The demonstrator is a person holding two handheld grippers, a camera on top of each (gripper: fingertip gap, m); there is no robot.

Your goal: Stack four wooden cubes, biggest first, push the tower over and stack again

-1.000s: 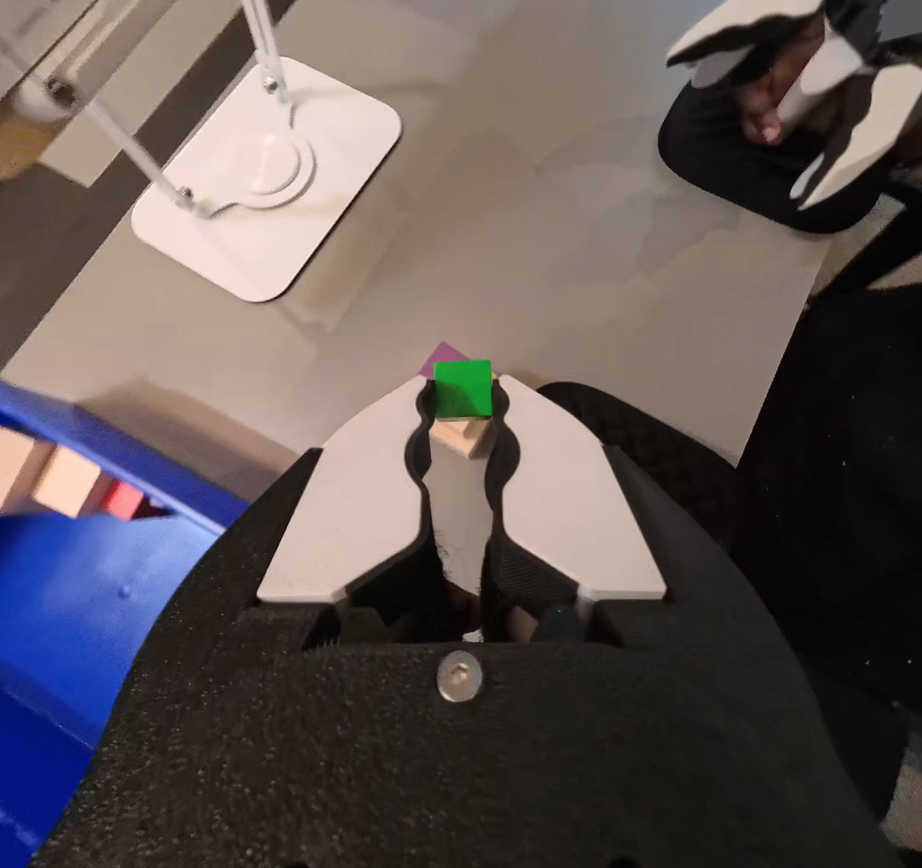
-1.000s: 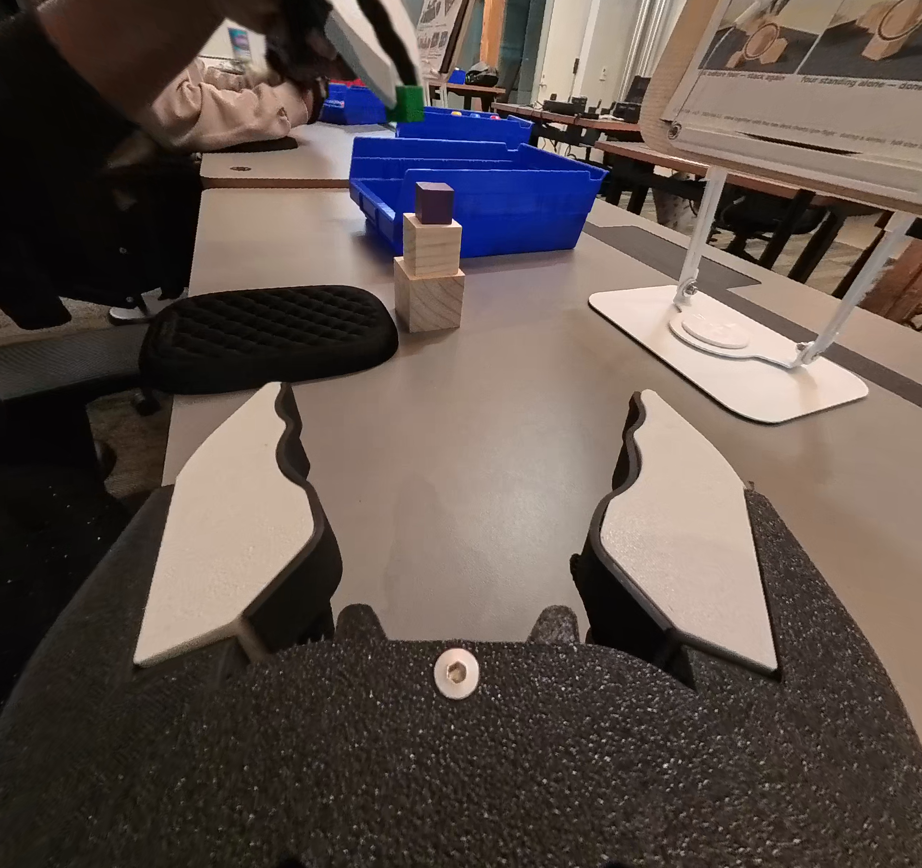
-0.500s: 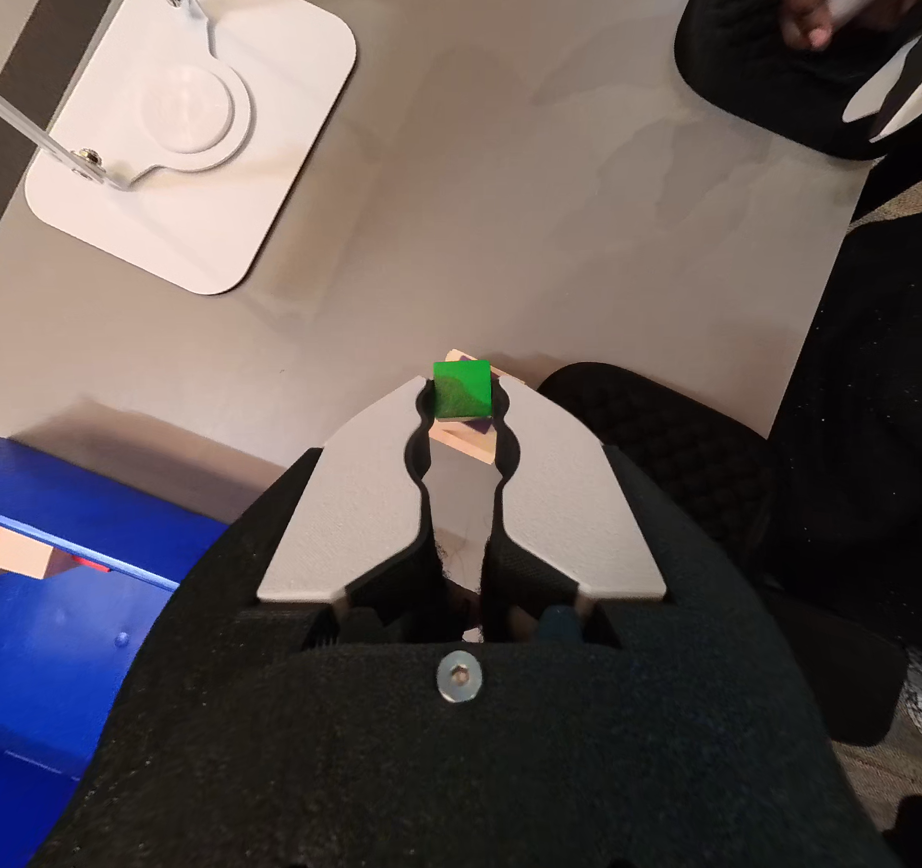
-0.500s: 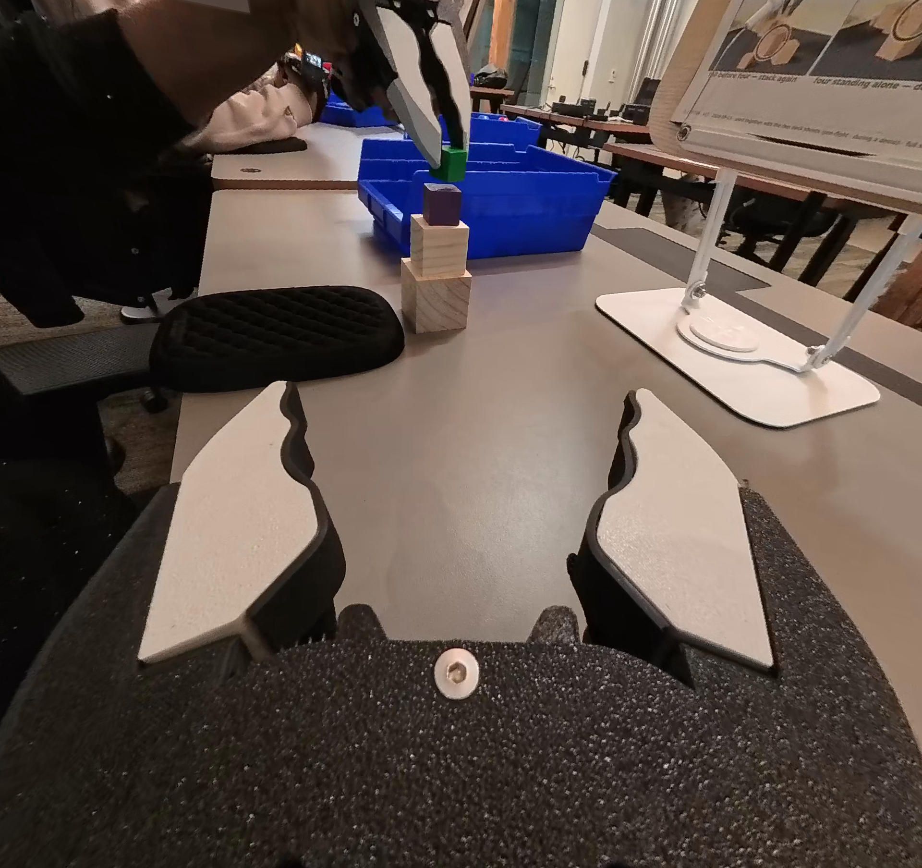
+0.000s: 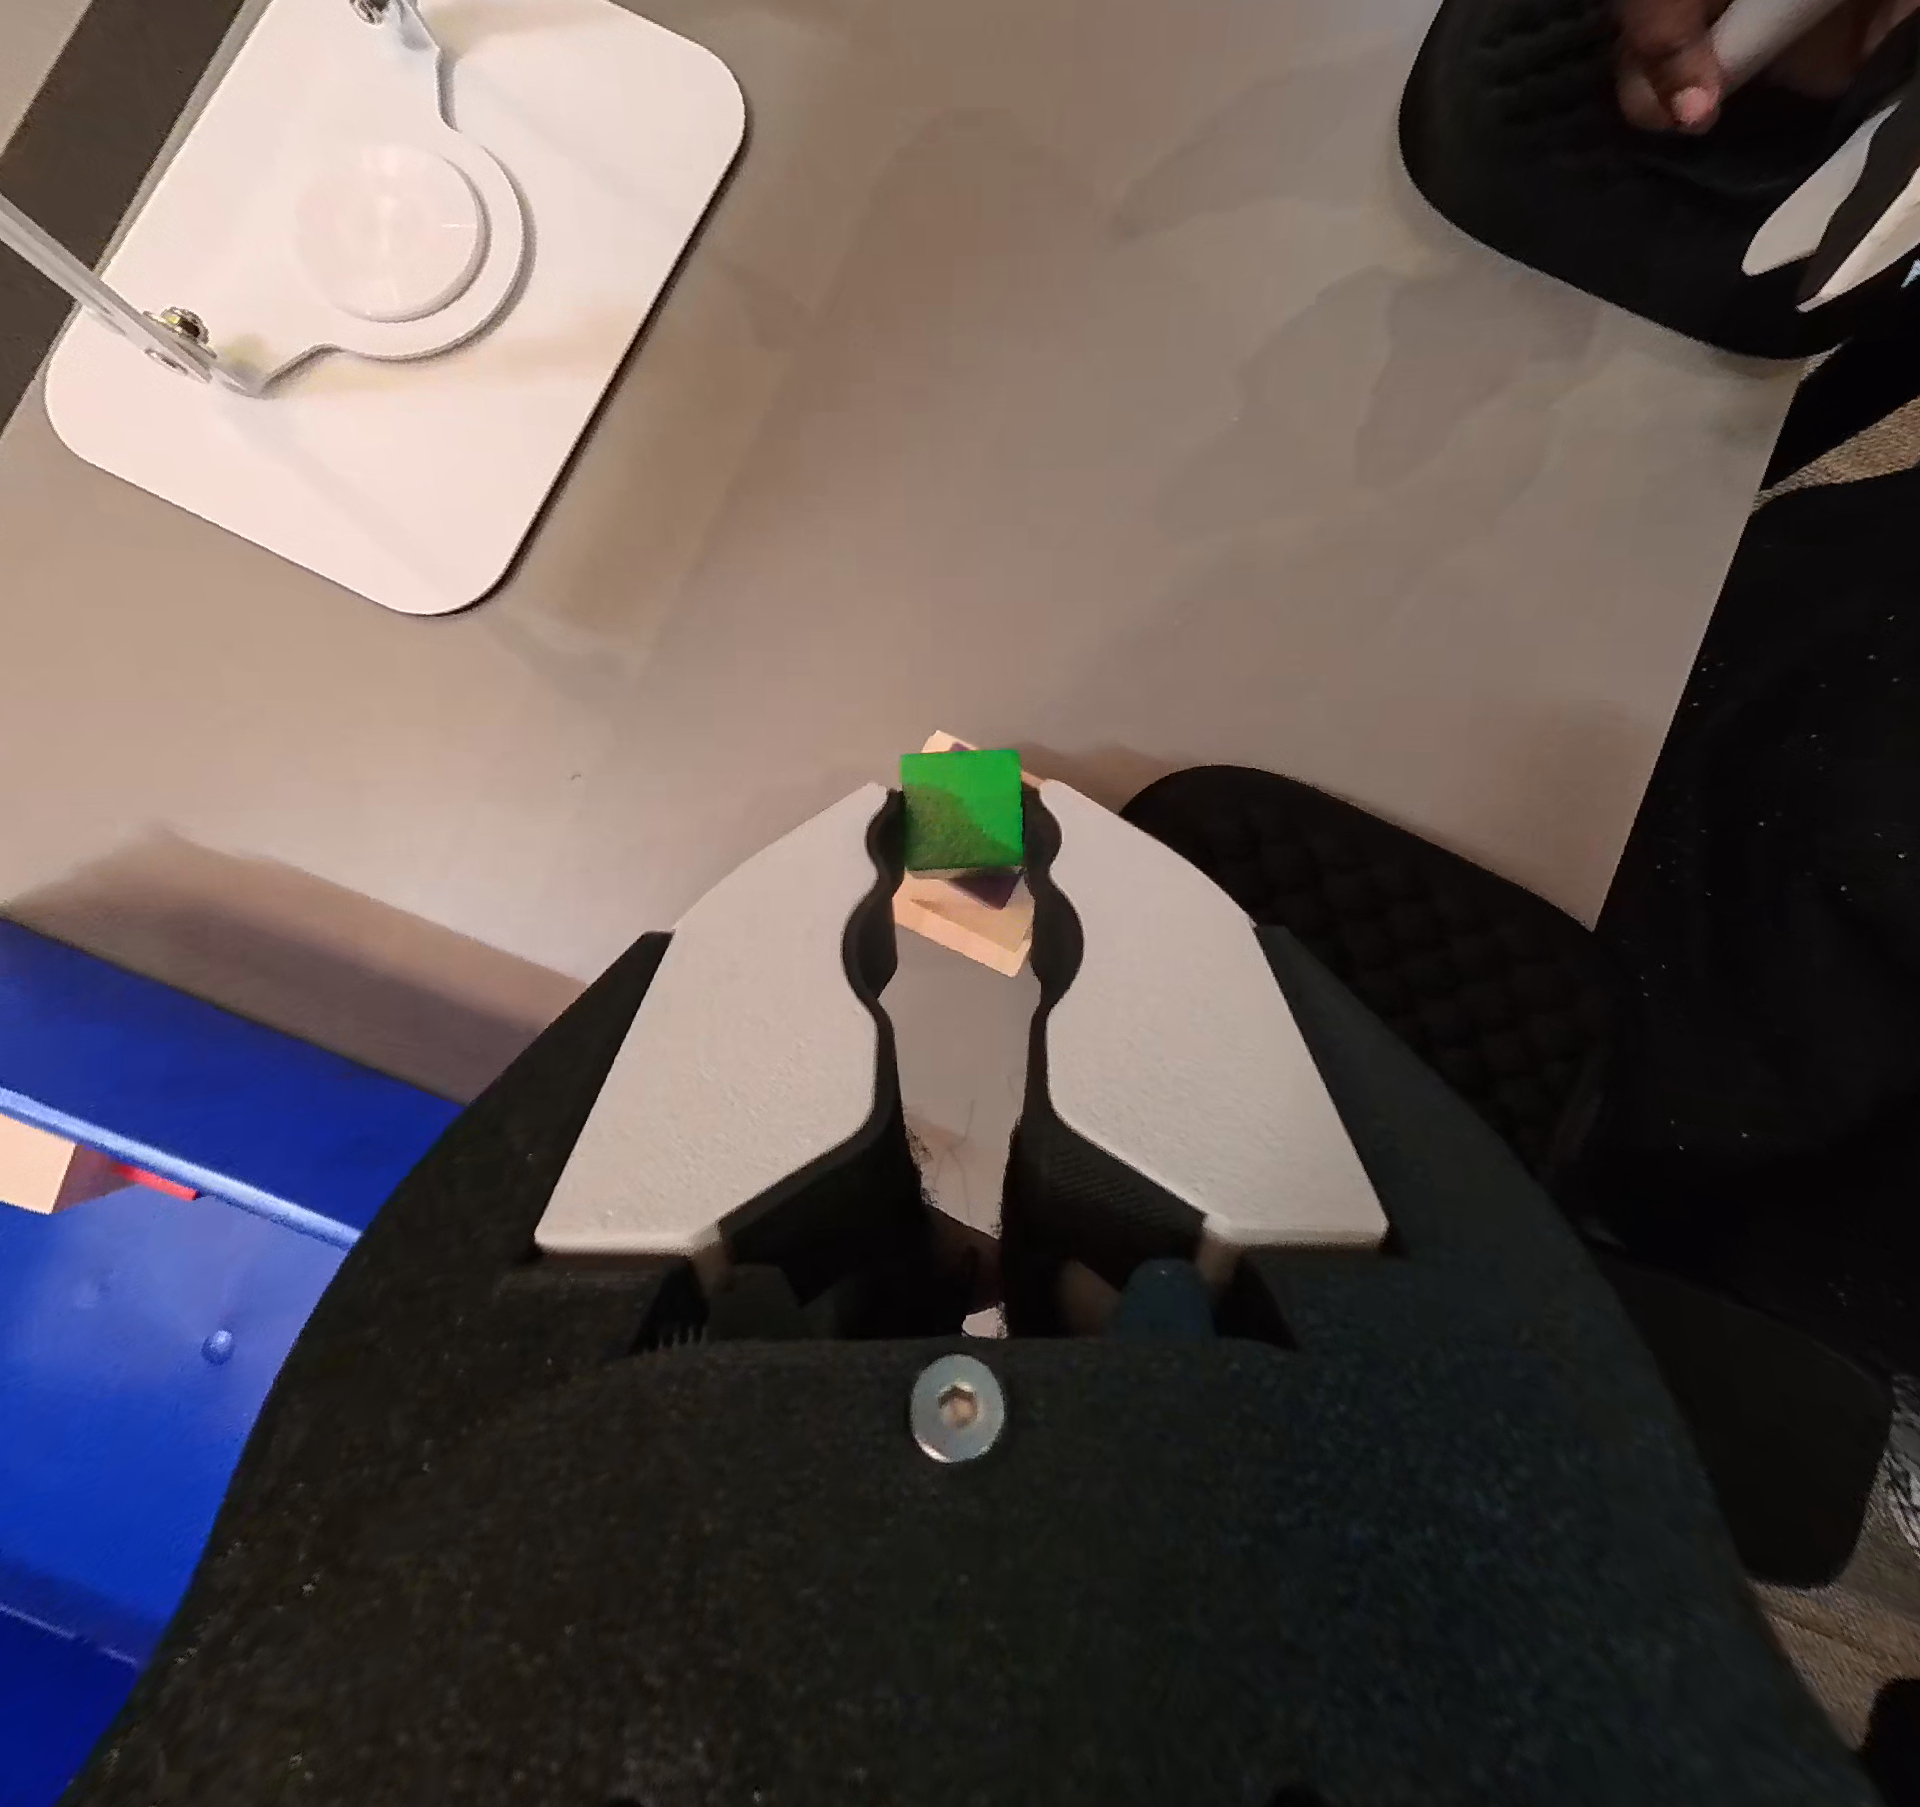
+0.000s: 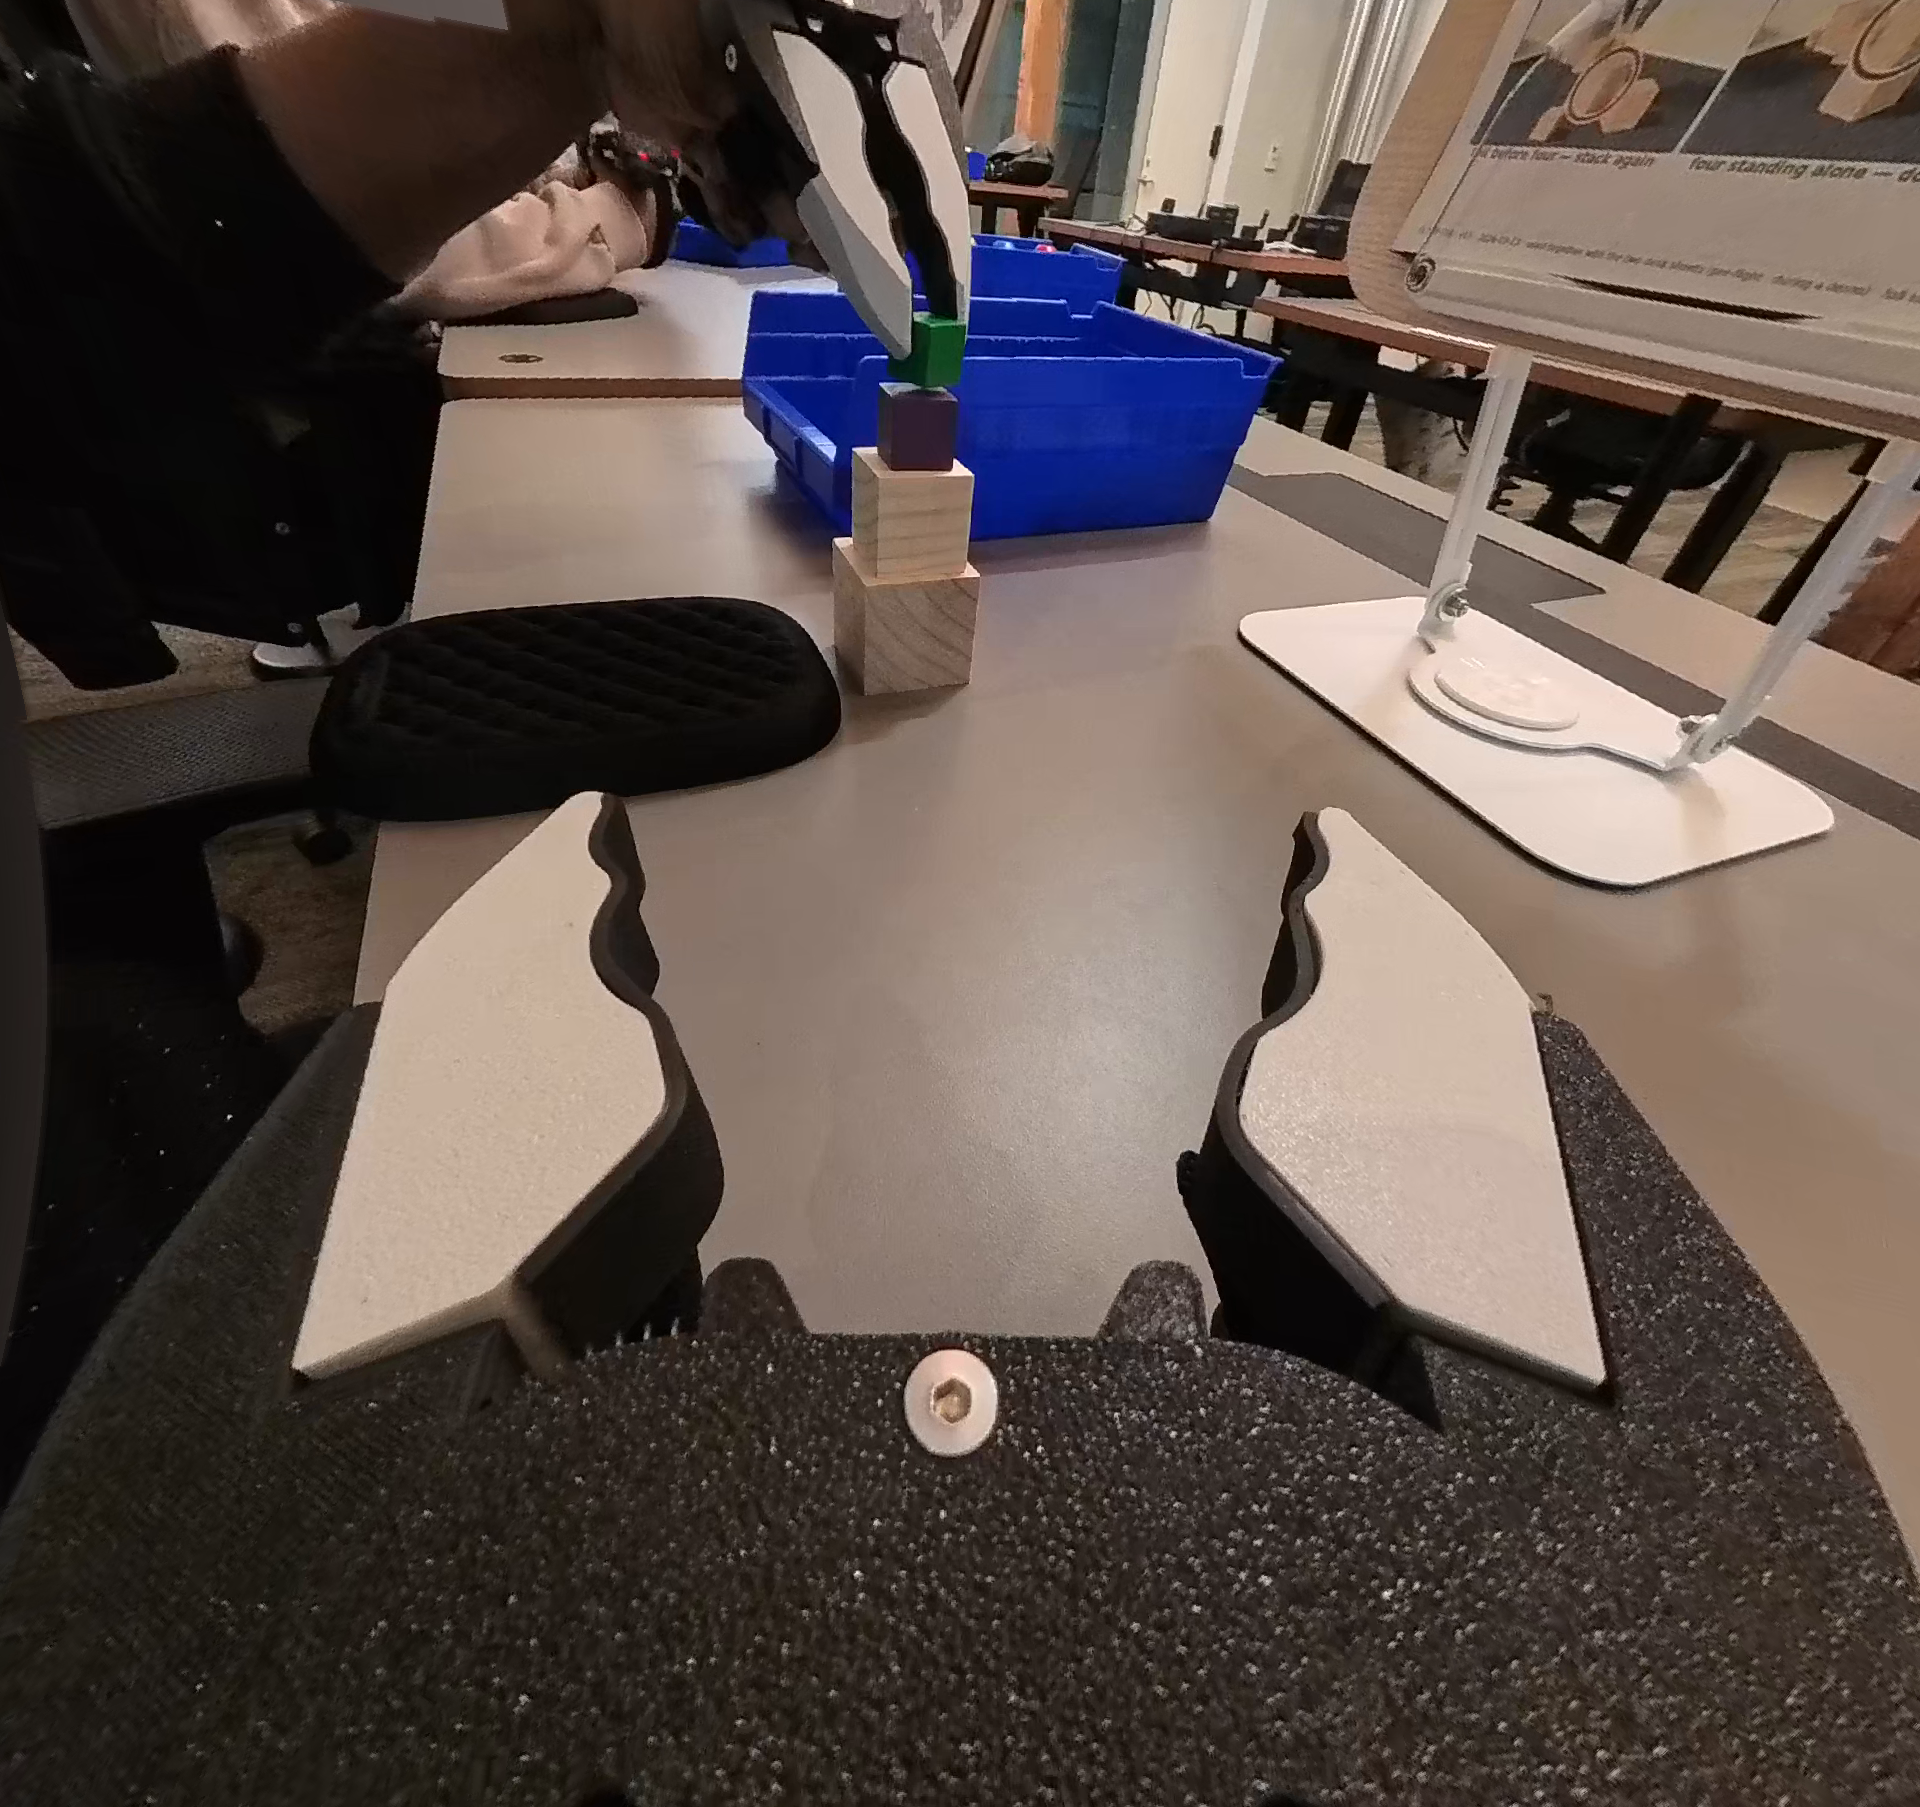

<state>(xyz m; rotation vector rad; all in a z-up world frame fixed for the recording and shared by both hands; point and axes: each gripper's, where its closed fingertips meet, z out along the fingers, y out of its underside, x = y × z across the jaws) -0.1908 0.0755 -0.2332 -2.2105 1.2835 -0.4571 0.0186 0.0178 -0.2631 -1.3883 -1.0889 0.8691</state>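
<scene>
Right wrist view: blue bin [image 6: 1091, 469] behind block stack [image 6: 909, 573]

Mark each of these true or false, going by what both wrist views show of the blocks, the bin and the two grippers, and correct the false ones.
1. The left gripper grips a green cube. True.
2. The purple cube rests straight on the table. False: it sits on two stacked plain wooden blocks, a smaller on a larger.
3. The right gripper is clamped on a wooden block. False: its jaws stand wide apart with only bare table between them.
4. A blue bin stands behind the stack. True.
5. The black padded rest lies on top of the white stand base. False: they lie apart, on opposite sides of the stack.
</scene>
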